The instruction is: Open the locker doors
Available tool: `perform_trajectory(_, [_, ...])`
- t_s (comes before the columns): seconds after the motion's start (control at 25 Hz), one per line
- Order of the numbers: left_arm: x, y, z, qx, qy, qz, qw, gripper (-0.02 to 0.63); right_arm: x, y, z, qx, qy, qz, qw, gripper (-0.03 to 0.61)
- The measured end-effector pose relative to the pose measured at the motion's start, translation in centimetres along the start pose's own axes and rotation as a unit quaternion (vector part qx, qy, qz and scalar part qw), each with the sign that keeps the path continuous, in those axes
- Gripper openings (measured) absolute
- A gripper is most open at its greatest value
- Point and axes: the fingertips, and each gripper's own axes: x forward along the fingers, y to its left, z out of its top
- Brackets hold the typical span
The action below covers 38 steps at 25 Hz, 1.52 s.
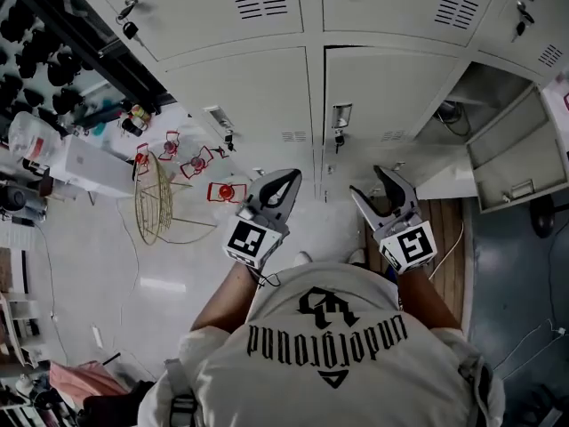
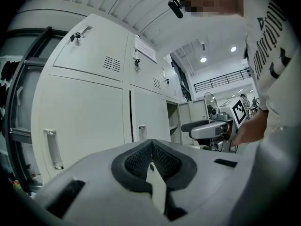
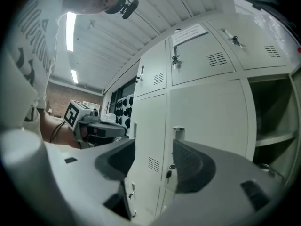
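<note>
A bank of pale grey lockers [image 1: 249, 96] stands before me. The middle lower door [image 1: 391, 83] is closed, and its handle [image 1: 341, 116] has a key below it. To the right, one locker [image 1: 498, 136] stands open and shows its shelf. My left gripper [image 1: 286, 183] is shut with nothing in it and hangs short of the doors; its pads [image 2: 141, 161] meet. My right gripper [image 1: 373, 185] is open and empty. It points at the closed door's handle [image 3: 178, 133] from a distance. The left door's handle [image 2: 51, 147] is in the left gripper view.
On the floor to the left stand a wire rack [image 1: 153, 198] and red clips [image 1: 197, 163]. A wooden board [image 1: 449, 238] lies on the floor at the right. The open locker's door [image 1: 520, 181] swings out to the far right. Upper lockers [image 1: 222, 3] are closed.
</note>
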Motion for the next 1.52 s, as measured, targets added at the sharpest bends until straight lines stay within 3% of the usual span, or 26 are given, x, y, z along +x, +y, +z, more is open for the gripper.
perform_trajectory(0.32, [-4.6, 4.2, -2.3, -0.013, -0.007, -0.017, 0.9997, 0.007, 4.9, 4.0, -1.5, -0.001, 0.016, -0.023, 1.000, 0.250])
perform_trajectory(0.64, [-3.8, 5.9, -2.8, -0.032, -0.005, -0.022, 0.9992, 0.008, 7.8, 1.3, -2.0, -0.005, 0.024, -0.036, 0.999, 0.247])
perform_trajectory(0.88, [-2.1, 7.5, -3.2, -0.039, 0.006, -0.010, 0.9992, 0.007, 10.9, -1.7, -3.0, -0.005, 0.036, -0.020, 0.999, 0.245])
perform_trajectory(1.08, [-0.2, 8.9, -4.7, -0.012, 0.010, -0.017, 0.9997, 0.008, 13.5, -3.3, -3.8, 0.001, 0.044, 0.003, 0.999, 0.245])
perform_trajectory(1.52, [3.7, 10.0, -5.2, -0.058, 0.021, -0.013, 0.9980, 0.008, 16.9, -4.1, -4.2, 0.011, 0.041, 0.046, 0.998, 0.252])
